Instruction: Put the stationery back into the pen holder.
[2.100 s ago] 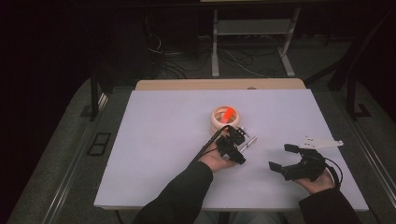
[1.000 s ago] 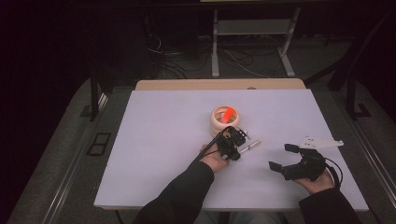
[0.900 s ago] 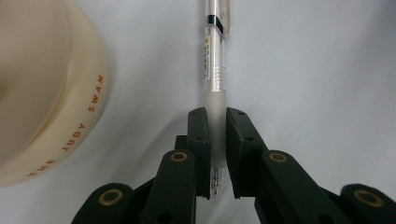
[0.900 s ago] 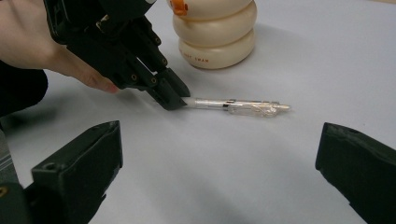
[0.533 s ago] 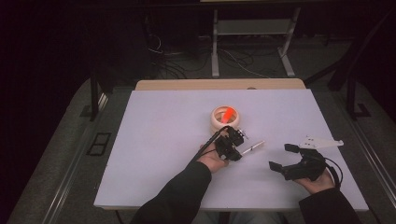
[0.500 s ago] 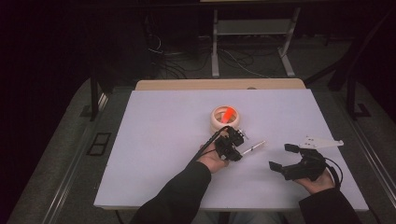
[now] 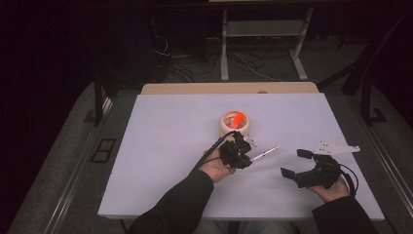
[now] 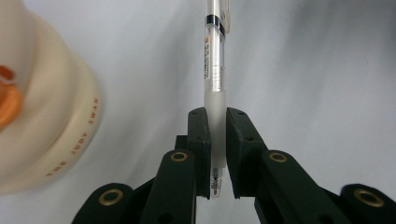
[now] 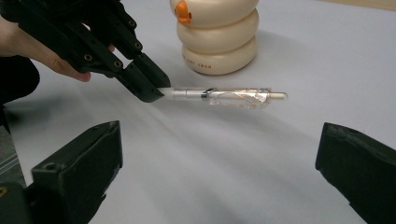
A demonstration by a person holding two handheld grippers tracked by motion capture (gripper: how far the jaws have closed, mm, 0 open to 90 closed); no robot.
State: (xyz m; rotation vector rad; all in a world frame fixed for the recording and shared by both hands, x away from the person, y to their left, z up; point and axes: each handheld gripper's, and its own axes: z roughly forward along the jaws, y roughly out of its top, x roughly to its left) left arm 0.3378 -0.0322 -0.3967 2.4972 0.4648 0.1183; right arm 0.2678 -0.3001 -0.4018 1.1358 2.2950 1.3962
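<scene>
Our left tool (image 7: pixel 242 155) is clamped on the clear pen (image 8: pixel 215 70) near its writing tip, so the pen juts out level above the white bench (image 7: pixel 160 136), just beside the cream holder (image 7: pixel 234 124). Our right tool (image 9: pixel 219 172) waits with its jaws wide apart and empty. To seat the pen well, we should tilt it upright over the holder's mouth and keep the squeeze firm.

A darkened lab or recording room is suggested: a white desk (image 7: pixel 170 146) is set before loose cables (image 7: pixel 195 63) and metal stand legs (image 7: pixel 224 48) on grey flooring.
</scene>
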